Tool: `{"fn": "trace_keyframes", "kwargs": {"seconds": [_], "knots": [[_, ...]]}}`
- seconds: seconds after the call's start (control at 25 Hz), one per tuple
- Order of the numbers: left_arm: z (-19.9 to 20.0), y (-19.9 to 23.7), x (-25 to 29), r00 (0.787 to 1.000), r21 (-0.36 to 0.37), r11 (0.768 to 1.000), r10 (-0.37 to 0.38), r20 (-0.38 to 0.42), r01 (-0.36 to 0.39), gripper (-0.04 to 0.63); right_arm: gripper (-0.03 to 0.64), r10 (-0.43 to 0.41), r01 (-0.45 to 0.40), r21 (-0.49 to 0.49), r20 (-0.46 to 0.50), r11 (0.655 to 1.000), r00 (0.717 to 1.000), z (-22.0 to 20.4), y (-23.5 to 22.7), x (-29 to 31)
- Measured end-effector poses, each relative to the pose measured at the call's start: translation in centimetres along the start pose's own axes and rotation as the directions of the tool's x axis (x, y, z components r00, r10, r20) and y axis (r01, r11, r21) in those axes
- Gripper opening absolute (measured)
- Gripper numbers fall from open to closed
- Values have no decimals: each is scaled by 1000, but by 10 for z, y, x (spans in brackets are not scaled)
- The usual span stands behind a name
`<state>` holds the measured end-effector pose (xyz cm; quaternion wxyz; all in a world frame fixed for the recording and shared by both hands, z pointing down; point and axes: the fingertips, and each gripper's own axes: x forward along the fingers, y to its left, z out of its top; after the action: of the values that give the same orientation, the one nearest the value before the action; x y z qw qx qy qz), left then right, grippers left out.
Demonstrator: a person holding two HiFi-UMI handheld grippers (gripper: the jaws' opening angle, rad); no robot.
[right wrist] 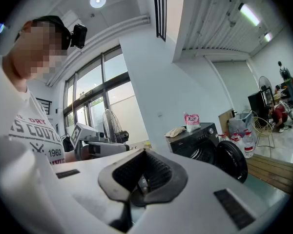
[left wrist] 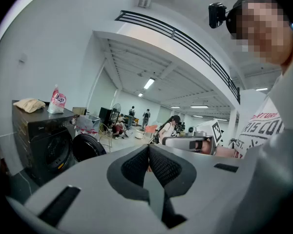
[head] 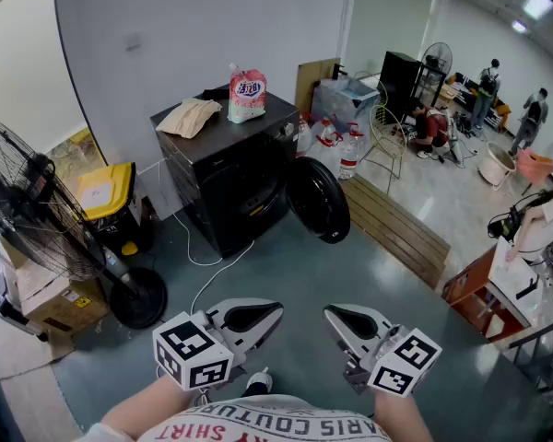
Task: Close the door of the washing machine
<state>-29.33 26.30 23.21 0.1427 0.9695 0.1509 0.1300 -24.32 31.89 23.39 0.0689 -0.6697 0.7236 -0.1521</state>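
Observation:
A black washing machine (head: 229,178) stands against the grey wall, well ahead of me. Its round door (head: 318,199) hangs open, swung out to the right. On its top lie a pink pouch (head: 247,95) and a folded beige cloth (head: 191,116). My left gripper (head: 275,310) and right gripper (head: 330,315) are held low and close to my body, far from the machine, both shut and empty. The machine (left wrist: 41,143) and its door (left wrist: 88,147) sit at the left of the left gripper view. In the right gripper view, machine (right wrist: 195,143) and door (right wrist: 232,160) sit at right.
A large black floor fan (head: 51,224) stands at the left with a yellow bin (head: 108,191) behind it. A white cable (head: 207,263) trails on the floor before the machine. A wooden pallet (head: 396,228) lies at right, water bottles (head: 336,145) beyond. People stand at the far right.

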Motion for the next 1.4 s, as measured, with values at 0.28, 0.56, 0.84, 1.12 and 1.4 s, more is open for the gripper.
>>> {"fn": "trace_keyframes", "kwargs": {"seconds": [0.28,0.56,0.84,1.12,1.4], "knots": [[2,18,3,1000,-6,1000,-7,3,7,28,21,-11,12,11,-10,1000,1000,-4,-9,16],[1,47,7,1000,-18,1000,-20,-5,20,28,23,-39,40,41,-10,998,999,-9,-26,37],[1,84,8,999,-19,999,-34,-18,34,28,25,-72,74,54,-30,996,997,-22,-41,62],[-6,113,28,998,-46,998,-42,-49,39,28,25,-85,88,74,-43,993,995,-30,-63,76],[-6,144,78,995,-47,998,-36,-90,32,28,25,-72,77,108,-52,991,996,-35,-122,86]]}}
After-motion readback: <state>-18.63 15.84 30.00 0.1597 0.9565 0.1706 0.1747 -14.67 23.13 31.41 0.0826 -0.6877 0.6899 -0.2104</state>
